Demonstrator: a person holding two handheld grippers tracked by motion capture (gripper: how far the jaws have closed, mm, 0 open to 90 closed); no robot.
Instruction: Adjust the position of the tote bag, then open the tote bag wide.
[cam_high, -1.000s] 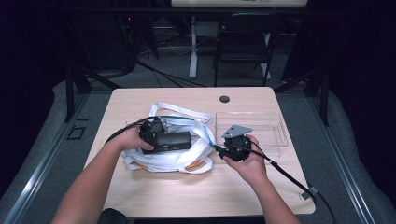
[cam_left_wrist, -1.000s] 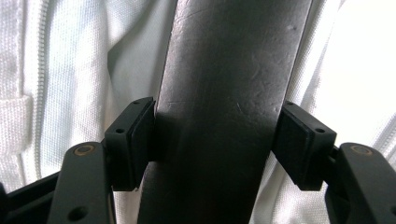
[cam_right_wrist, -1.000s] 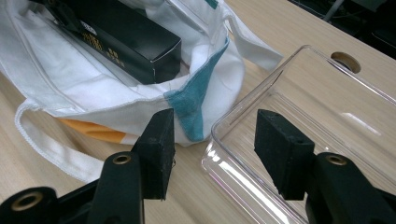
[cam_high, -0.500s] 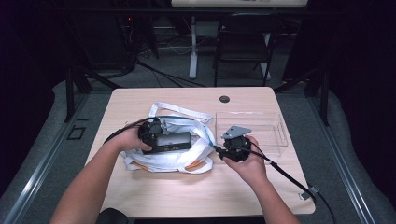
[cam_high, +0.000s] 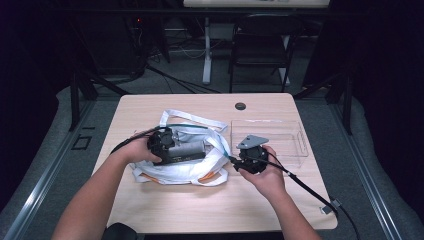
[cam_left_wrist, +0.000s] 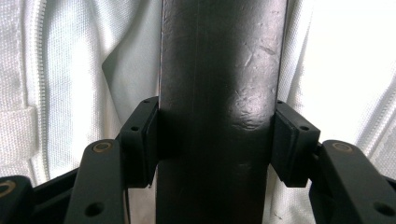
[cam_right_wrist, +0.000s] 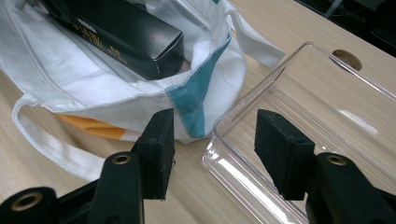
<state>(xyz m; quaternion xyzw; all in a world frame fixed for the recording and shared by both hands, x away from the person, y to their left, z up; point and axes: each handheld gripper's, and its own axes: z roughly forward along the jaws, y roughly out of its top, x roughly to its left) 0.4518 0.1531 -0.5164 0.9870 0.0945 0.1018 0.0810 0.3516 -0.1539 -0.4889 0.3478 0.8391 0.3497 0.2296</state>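
Seen from above, we find the left gripper (cam_high: 202, 148) lying across a white cloth bag (cam_high: 182, 172) at the middle left of the wooden table (cam_high: 150, 107), the person's left hand (cam_high: 137, 150) behind it. From that height we cannot make out what sits between its jaws. Its own camera settles the matter: a long black box (cam_left_wrist: 219, 93) runs up between the two pads, which have just been closing and now touch the box on both sides, with the white weave and a zip of the bag behind it.

Moving right, we see in the high view the bag's teal-edged mouth facing the right gripper (cam_high: 232, 161), held in the right hand (cam_high: 267, 175) near the table's middle, a grey plate on top and a cable trailing off toward the near right corner. Its camera gives us what the overhead cannot: the jaws stand apart with nothing between them, hovering over bare wood just beside the bag's teal corner. That view also shows the black box (cam_right_wrist: 116, 32) from the outside, its end poking out of the bag's opening.

Farthest right, a clear plastic tray (cam_high: 295, 140) rests on the table, its near rim just beside the right gripper's pad.
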